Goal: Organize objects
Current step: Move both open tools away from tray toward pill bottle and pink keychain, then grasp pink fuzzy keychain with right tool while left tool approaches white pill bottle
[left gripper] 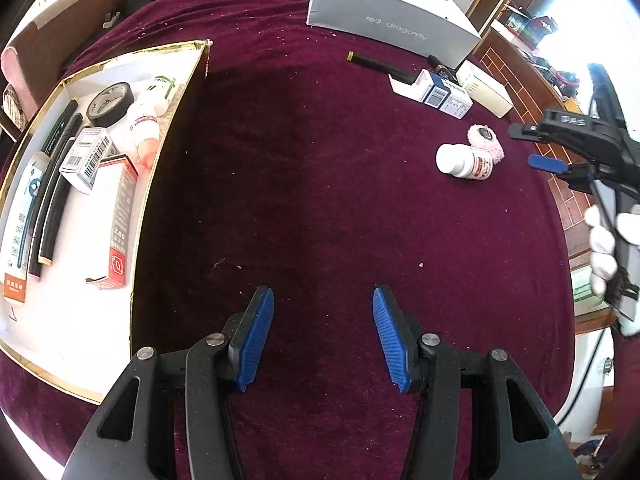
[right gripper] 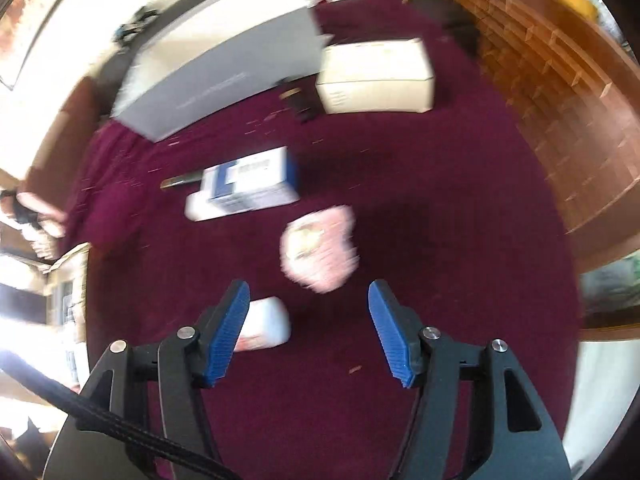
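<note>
My left gripper (left gripper: pixel 323 296) hangs open over bare maroon cloth (left gripper: pixel 320 184), nothing between its blue pads. To its left lies a white gold-rimmed tray (left gripper: pixel 176 104) holding a black tape roll (left gripper: pixel 110 104), a white bottle (left gripper: pixel 144 120), small boxes, tubes and black pens. Far right, a white pill bottle (left gripper: pixel 464 160) lies on its side against a pink roll (left gripper: pixel 486 142), with my right gripper (left gripper: pixel 534 146) just beyond them. In the blurred right wrist view, my right gripper (right gripper: pixel 309 288) is open; the pink roll (right gripper: pixel 320 248) lies just ahead of the gap, the pill bottle (right gripper: pixel 266 328) beside the left finger.
A grey carton (left gripper: pixel 392 12) stands at the back, a cream box (left gripper: pixel 490 92) and blue-and-white boxes (left gripper: pixel 440 94) in front of it. A black stick (left gripper: pixel 380 65) lies nearby. A white-gloved hand (left gripper: pixel 604 240) holds the right gripper. Wood flooring (right gripper: pixel 560 100) borders the cloth on the right.
</note>
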Demonstrator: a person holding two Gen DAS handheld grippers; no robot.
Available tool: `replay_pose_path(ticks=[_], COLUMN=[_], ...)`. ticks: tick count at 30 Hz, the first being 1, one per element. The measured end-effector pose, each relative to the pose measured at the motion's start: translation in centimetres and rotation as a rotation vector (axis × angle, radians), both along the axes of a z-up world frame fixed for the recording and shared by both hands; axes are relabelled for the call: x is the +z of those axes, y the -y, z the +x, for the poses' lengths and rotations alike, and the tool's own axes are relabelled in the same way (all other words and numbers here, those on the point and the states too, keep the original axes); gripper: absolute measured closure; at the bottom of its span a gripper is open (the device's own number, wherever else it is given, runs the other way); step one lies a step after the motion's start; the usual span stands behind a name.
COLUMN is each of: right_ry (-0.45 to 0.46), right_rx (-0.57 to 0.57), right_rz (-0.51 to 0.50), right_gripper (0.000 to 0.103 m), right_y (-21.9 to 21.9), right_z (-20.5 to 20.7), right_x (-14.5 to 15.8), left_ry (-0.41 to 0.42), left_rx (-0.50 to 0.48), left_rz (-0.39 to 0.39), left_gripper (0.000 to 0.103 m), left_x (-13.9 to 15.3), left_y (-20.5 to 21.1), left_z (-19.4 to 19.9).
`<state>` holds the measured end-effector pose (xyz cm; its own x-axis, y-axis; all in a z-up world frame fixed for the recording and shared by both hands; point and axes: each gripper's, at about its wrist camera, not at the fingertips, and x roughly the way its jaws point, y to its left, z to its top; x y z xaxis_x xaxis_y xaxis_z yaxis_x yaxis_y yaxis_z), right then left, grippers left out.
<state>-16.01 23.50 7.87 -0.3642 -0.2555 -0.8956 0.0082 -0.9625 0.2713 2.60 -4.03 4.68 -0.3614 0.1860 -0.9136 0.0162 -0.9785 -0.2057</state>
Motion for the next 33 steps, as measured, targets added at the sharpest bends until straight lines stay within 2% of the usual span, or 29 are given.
replay_pose_path(ticks=[5,10,11,12,13,18,22,29,33], right_ry=[0.008,0.023,0.033,0.048,0.067,0.093,0.115,0.162,0.173], right_rx=[-0.003,0.019,0.019,0.017,0.017,-0.006,-0.017,-0.051,-0.067], right_rz=[0.07,0.17,0.176,0.165,0.137,0.074,0.034,-0.061,-0.08], right_gripper=[0.042,0.042,0.046,0.054,0.07,0.07,0.07,0.07,0.07], right_y=[0.6,3.1,3.2,3.1,2.8,0.4,-1.7,-4.2,-5.0], right_z=[-1.7,-3.0,-3.2,-3.4,-3.4,-1.6,0.6,4.9,6.8], right_x=[-1.1,-2.5,-2.8,-3.2,-3.5,-3.1,-2.5,-2.8,-2.9], left_ry=[-0.01,-0.023,-0.028,-0.032,-0.036,-0.099,-0.133,-0.19,-0.211], left_rx=[-0.023,-0.08,-0.089,-0.097,-0.105,-0.162,-0.253,-0.484,-0.578], left_rz=[-0.006,0.01,0.016,0.029,0.048,0.044,0.03,-0.045,-0.132], left_gripper=[0.058,0.058,0.058,0.058,0.058,0.058,0.058,0.058,0.058], left_x=[0.3,0.7,0.8,1.0,1.1,1.6,1.1,-0.2,-1.2], left_y=[-0.9,-2.3,-2.5,-2.7,-2.8,-4.1,-5.8,-11.4,-14.3], left_z=[0.2,-0.3,-0.5,-0.7,-1.0,-2.9,-5.2,-9.0,-10.7])
